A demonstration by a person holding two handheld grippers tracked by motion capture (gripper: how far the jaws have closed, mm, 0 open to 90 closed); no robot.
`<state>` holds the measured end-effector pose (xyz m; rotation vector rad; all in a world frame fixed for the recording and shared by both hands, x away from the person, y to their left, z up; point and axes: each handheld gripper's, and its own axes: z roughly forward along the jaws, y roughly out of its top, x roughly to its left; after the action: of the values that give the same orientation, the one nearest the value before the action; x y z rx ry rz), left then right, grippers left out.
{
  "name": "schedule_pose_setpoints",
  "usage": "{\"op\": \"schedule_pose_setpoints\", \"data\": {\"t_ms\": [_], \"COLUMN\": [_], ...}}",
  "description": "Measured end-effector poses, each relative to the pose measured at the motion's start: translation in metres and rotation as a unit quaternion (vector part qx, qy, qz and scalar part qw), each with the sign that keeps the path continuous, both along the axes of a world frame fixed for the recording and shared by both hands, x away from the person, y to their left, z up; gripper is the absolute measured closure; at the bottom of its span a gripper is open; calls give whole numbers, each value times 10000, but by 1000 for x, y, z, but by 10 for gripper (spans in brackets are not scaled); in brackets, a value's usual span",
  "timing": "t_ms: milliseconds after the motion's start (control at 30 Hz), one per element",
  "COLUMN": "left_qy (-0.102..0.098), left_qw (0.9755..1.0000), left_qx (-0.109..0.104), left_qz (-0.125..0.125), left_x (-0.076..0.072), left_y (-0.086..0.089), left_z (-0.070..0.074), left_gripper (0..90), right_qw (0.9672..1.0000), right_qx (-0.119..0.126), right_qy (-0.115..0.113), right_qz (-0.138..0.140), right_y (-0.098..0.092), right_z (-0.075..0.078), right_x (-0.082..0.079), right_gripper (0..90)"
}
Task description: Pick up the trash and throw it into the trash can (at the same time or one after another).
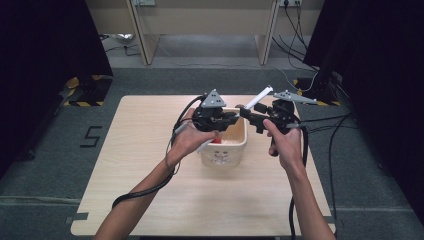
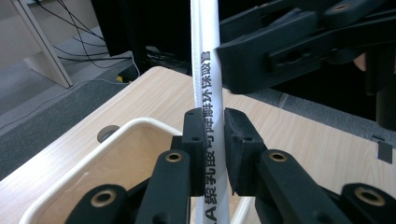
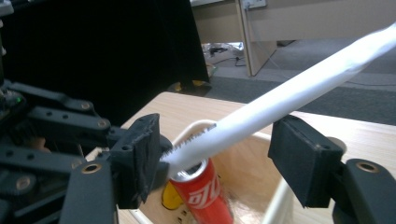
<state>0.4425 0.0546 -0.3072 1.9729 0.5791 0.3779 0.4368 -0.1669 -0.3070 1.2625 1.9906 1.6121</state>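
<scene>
My left tool [image 1: 235, 118] grips the wrapped straw [image 1: 260, 97] above the bin [image 1: 235, 150] while my right tool [image 1: 246, 113] is open, so next I probably tear the wrapper.

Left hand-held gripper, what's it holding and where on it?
The left hand-held gripper clamps a paper-wrapped straw on its printed lower part, above the bin.

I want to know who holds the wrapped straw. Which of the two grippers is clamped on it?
The left gripper: its jaws pinch the wrapped straw. The right gripper stands open around it.
</scene>
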Motion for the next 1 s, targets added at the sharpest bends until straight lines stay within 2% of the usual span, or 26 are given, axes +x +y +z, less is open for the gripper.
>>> {"op": "schedule_pose_setpoints", "data": {"t_ms": [67, 267, 367, 500, 667, 733, 800, 900, 1000], "left_qy": [6, -35, -53, 38, 46, 49, 130, 257, 354], "left_qw": [10000, 9999, 9999, 9998, 9995, 9994, 9992, 9988, 9986], "left_qx": [-77, -116, -122, -182, -300, -326, -333, -382, -338], "left_qz": [-2, 44, 65, 25, -51, -78, -158, -173, -177], "left_x": [0, 0, 0, 1, 0, -1, -1, -2, -5], "left_y": [0, 2, 3, 4, 6, 7, 8, 8, 8], "left_z": [2, 6, 7, 7, 14, 16, 18, 17, 15], "left_gripper": [787, 786, 786, 784, 771, 767, 708, 595, 481], "right_qw": [10000, 9993, 9990, 9978, 9933, 9903, 9880, 9873, 9863], "right_qx": [24, 328, 421, 619, 1061, 1266, 1402, 1460, 1527], "right_qy": [46, 146, 116, 91, 83, 91, 96, 37, 9], "right_qz": [0, 115, 125, 206, 458, 562, 635, 621, 622], "right_y": [3, 7, 7, 7, 7, 5, 3, -1, -5], "right_z": [0, 0, 0, 1, 5, 6, 7, 8, 10], "right_x": [3, 8, 9, 9, 9, 9, 10, 10, 9], "right_gripper": [367, 504, 587, 682, 768, 792, 793, 794, 794]}}
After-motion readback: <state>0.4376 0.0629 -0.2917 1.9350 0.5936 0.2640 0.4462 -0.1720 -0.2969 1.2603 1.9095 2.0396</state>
